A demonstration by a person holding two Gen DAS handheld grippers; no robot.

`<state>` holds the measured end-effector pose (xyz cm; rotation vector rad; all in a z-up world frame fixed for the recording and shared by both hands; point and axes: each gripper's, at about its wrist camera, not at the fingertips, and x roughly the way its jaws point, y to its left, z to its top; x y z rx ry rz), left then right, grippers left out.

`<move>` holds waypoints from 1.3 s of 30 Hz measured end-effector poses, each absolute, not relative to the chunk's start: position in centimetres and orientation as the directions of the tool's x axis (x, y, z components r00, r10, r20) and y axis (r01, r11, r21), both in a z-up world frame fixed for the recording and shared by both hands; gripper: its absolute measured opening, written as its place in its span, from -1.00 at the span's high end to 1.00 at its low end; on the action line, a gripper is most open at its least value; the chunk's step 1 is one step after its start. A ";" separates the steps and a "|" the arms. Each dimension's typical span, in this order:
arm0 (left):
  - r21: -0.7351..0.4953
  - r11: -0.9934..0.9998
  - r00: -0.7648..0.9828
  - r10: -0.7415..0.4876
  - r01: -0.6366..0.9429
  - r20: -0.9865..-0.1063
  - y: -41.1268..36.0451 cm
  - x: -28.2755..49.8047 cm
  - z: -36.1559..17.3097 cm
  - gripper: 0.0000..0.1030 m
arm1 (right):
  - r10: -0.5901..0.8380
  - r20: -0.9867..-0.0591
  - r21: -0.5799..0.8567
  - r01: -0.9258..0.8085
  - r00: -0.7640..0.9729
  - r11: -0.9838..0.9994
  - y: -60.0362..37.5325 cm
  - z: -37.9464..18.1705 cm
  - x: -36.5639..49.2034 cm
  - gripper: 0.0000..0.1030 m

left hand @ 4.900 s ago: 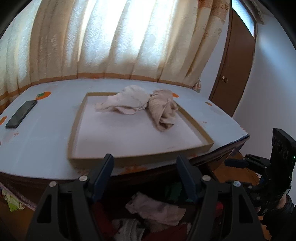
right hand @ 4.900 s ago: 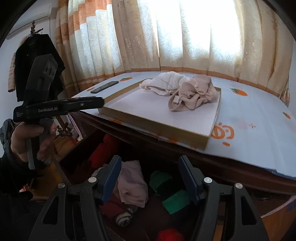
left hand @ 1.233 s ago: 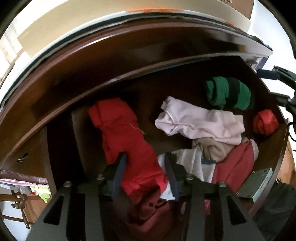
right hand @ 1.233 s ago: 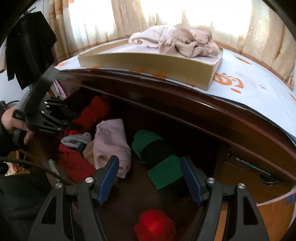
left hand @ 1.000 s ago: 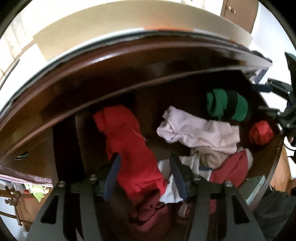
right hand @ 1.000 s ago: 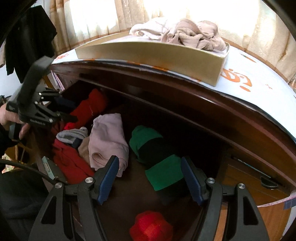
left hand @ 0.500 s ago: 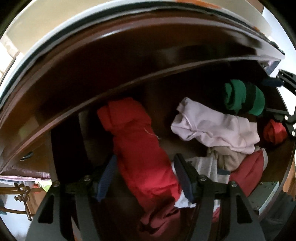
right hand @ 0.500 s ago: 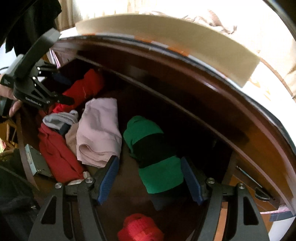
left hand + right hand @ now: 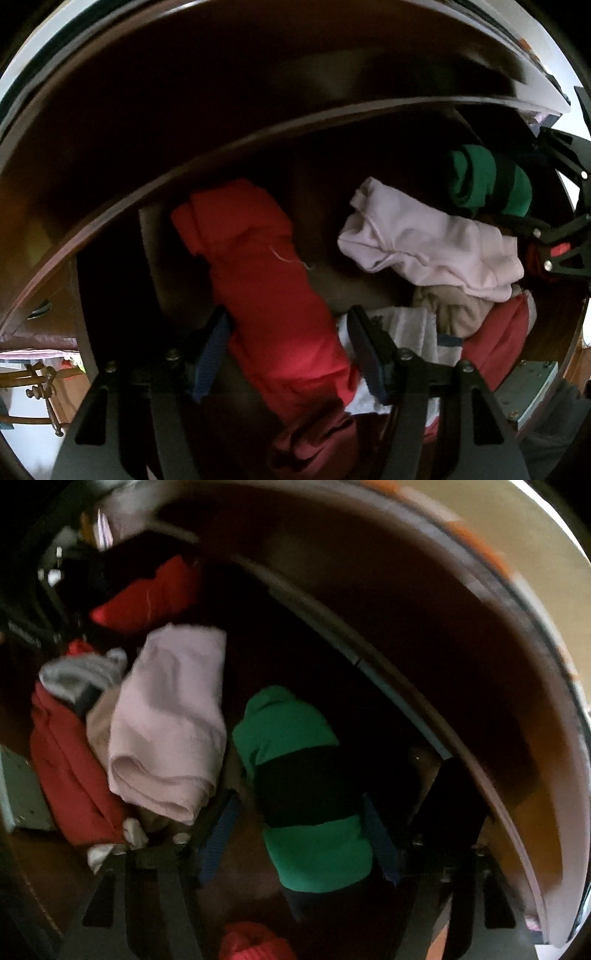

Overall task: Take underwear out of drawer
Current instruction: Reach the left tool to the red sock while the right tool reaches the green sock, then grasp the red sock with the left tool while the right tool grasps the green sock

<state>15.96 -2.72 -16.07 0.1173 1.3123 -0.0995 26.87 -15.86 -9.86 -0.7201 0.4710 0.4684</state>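
**Both grippers down in the drawer**

The left gripper [image 9: 286, 350] points steeply down, released, straddling the red underwear [image 9: 266, 266] by the drawer's [image 9: 110, 258] left side. The right gripper [image 9: 299, 840] is closing around the green-and-black underwear [image 9: 295, 775], pads not clearly pressing.

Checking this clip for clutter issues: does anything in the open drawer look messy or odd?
Yes. The drawer is untidy: the pink garment, grey-white piece and beige one are heaped, crumpled, over each other. A loose thread trails off the long red garment. Nothing looks torn.
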 end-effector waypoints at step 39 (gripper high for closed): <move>-0.069 0.995 0.419 -0.090 0.066 -0.903 2.8 14.5 -13.3 0.32 | 0.372 -0.513 -0.459 -0.614 0.773 0.643 -18.2 -8.2 23.9 0.49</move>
